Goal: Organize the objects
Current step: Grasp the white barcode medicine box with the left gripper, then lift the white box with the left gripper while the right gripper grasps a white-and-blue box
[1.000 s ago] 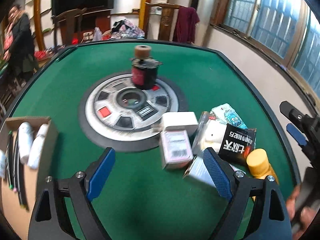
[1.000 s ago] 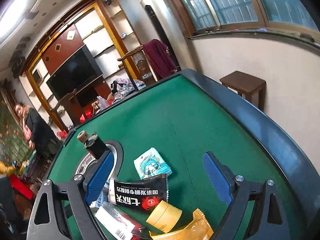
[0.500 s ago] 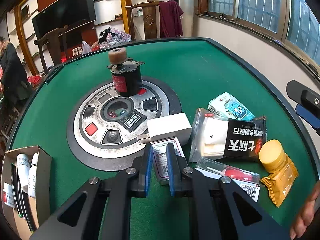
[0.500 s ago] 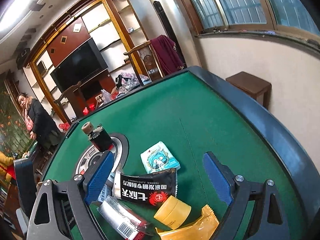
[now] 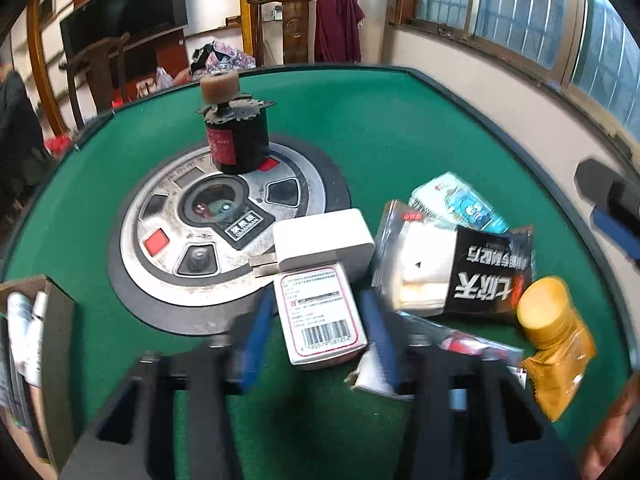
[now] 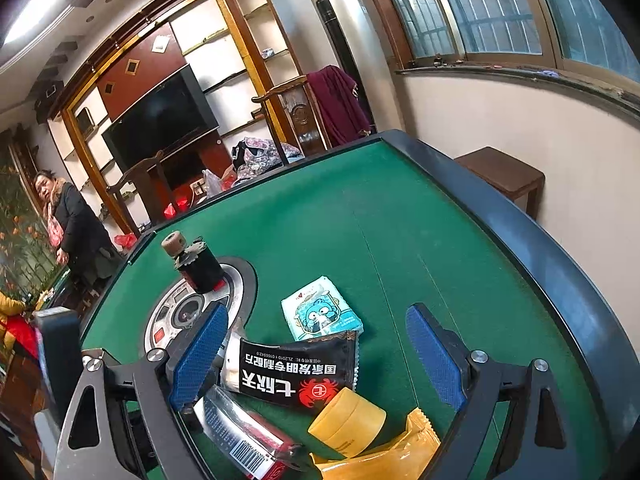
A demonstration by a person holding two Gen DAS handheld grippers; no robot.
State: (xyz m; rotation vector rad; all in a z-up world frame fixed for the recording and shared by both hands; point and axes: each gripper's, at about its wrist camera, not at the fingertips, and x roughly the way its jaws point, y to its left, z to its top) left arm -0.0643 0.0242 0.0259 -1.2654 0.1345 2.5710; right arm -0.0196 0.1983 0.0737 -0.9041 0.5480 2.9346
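Left gripper: your left gripper [image 5: 316,332] straddles the small white box [image 5: 320,316]; its jaws have just been opening, and the blue fingers [image 5: 256,328] now stand either side of the box. They are blurred, so you cannot tell whether the pads touch it.
Small white box: it lies label up, barcode toward you, on the green table [image 5: 400,128], at about 5 o'clock from the round grey centre panel [image 5: 168,224].
White charger: the white charger [image 5: 324,240] touches the box's far end, at 12 o'clock from it.
Right gripper: your right gripper [image 6: 320,360] has its fingers spread wide with nothing pinched.
Black snack packet: the black snack packet [image 6: 292,372] lies below that spread, with the yellow tape roll [image 6: 348,420] at its 5 o'clock.
Tissue pack: the blue cartoon tissue pack [image 6: 320,316] sits at 12 o'clock from the black packet.
Black canister: the black canister [image 5: 236,136] stands upright on the panel's far side.
Cardboard box: the open cardboard box [image 5: 56,320] is at 9 o'clock from your left gripper, with white tubes inside.
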